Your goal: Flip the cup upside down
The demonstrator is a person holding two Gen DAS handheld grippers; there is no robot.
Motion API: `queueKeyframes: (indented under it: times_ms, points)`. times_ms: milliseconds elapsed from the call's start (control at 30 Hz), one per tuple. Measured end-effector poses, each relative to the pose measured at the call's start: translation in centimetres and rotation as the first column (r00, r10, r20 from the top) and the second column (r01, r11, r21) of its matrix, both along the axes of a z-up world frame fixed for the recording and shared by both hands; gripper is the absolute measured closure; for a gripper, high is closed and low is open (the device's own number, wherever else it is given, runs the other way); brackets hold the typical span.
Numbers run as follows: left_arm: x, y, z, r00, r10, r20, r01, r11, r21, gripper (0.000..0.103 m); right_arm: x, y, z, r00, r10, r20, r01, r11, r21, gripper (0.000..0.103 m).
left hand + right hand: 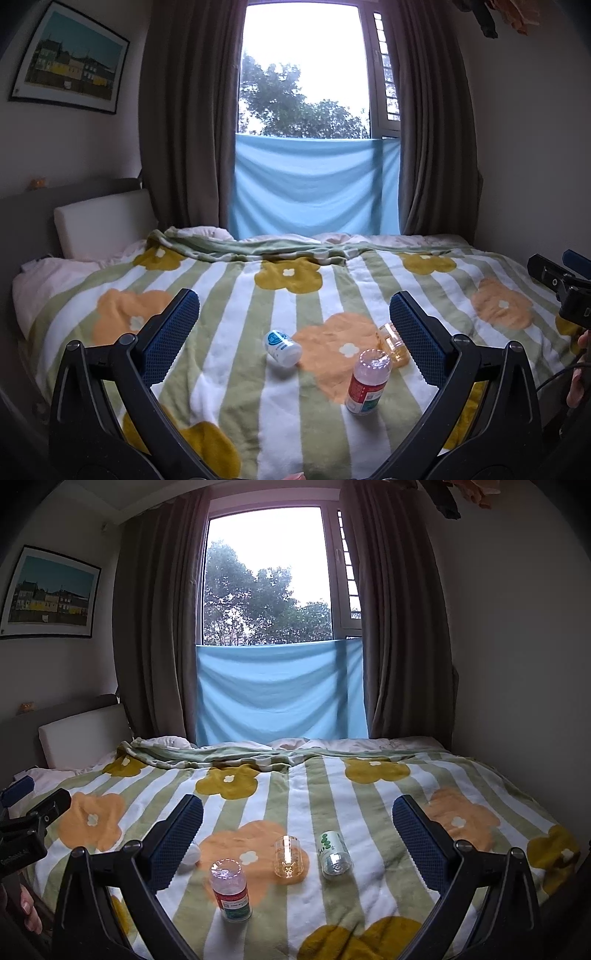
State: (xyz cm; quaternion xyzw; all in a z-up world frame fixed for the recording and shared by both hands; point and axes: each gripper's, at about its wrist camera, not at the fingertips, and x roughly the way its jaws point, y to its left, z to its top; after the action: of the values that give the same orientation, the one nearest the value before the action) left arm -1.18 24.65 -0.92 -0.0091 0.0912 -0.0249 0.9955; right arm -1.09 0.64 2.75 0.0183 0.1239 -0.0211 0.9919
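A small clear amber cup (290, 857) lies on its side on the flowered blanket (369, 904), its mouth facing me. In the left wrist view the cup (394, 344) is partly hidden behind the right finger. My left gripper (294, 325) is open and empty, above the blanket. My right gripper (297, 829) is open and empty, the cup showing between its fingers but farther off. The right gripper's body shows in the left wrist view (561, 284), and the left one's in the right wrist view (29, 827).
A red-labelled clear bottle (229, 890) stands inverted near the cup; it also shows in the left wrist view (367, 382). A white blue-capped bottle (282, 348) and a green-printed bottle (334, 853) lie on their sides. Curtains, a window and a headboard (85, 734) stand behind.
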Motion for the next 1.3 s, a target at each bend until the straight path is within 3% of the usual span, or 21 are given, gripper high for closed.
queueKeyframes:
  times_ms: [1300]
  points:
    - [-0.7, -0.2, 0.6, 0.999, -0.017, 0.037, 0.017, 1.000, 0.002, 0.000, 0.6, 1.4, -0.6, 1.000, 0.005, 0.004, -0.005, 0.999, -0.037, 0.000]
